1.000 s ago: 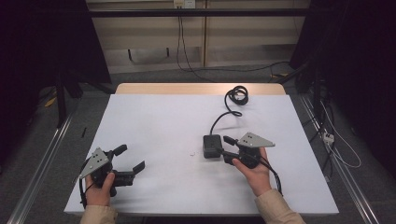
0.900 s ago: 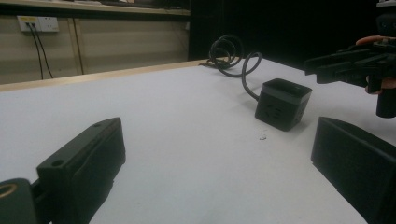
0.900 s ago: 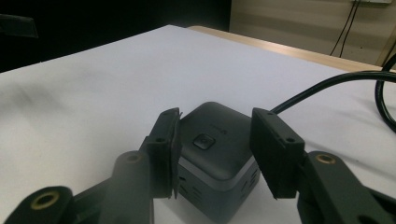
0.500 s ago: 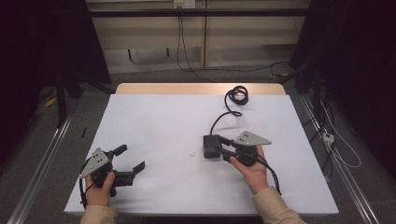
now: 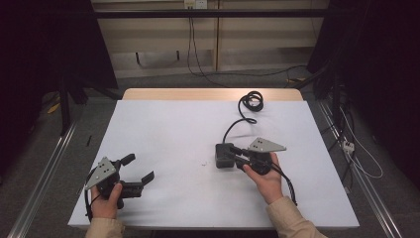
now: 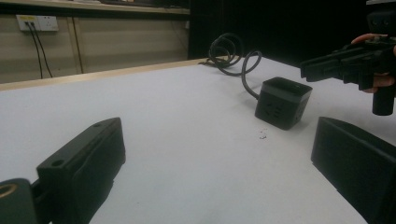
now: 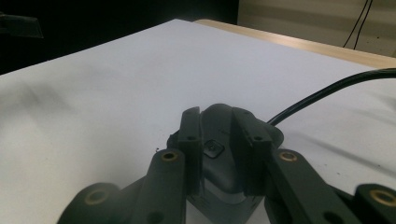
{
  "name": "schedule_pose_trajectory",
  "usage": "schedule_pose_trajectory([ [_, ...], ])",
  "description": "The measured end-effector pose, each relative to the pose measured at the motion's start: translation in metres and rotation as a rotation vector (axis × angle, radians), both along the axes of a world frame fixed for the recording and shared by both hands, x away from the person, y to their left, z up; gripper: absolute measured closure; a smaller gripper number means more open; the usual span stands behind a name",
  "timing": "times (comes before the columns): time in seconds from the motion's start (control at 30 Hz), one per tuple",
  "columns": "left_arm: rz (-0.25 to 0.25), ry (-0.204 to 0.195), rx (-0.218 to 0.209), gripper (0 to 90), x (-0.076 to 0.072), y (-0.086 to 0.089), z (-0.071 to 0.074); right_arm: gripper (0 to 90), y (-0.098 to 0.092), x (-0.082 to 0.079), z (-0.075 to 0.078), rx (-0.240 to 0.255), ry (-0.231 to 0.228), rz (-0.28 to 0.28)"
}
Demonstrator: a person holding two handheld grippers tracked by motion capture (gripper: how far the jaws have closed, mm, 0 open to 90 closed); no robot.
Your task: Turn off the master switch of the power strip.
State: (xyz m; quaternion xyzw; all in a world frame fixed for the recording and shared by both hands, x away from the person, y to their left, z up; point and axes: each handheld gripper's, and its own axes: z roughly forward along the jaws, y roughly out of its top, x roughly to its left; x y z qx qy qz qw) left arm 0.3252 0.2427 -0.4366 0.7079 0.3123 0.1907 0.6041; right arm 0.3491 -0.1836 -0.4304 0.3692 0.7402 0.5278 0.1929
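No text, brand, number or sign can be read anywhere. The small black plastic cube-shaped power adapter (image 6: 283,101) carries a faint embossed mark on its side face, but it is too dim to read.

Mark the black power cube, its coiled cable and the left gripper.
black power cube (image 6: 281,103): left gripper view, its front side.
coiled cable (image 5: 250,101): high view, on the loops.
left gripper (image 5: 137,169): high view, between its open jaw tips.
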Motion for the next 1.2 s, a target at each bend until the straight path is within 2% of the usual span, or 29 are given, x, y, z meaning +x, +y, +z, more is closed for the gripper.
schedule_pose_trajectory([
  [0.57,0.005,0.005,-0.007,2.7,-0.0002,-0.0016,-0.0006,80.5,-0.0005,0.0044,0.0022,0.012,0.014,0.008],
  [1.2,0.003,0.004,0.006,2.7,0.0,-0.0016,-0.0007,84.0,0.0001,0.0081,0.0029,0.015,0.031,0.015],
])
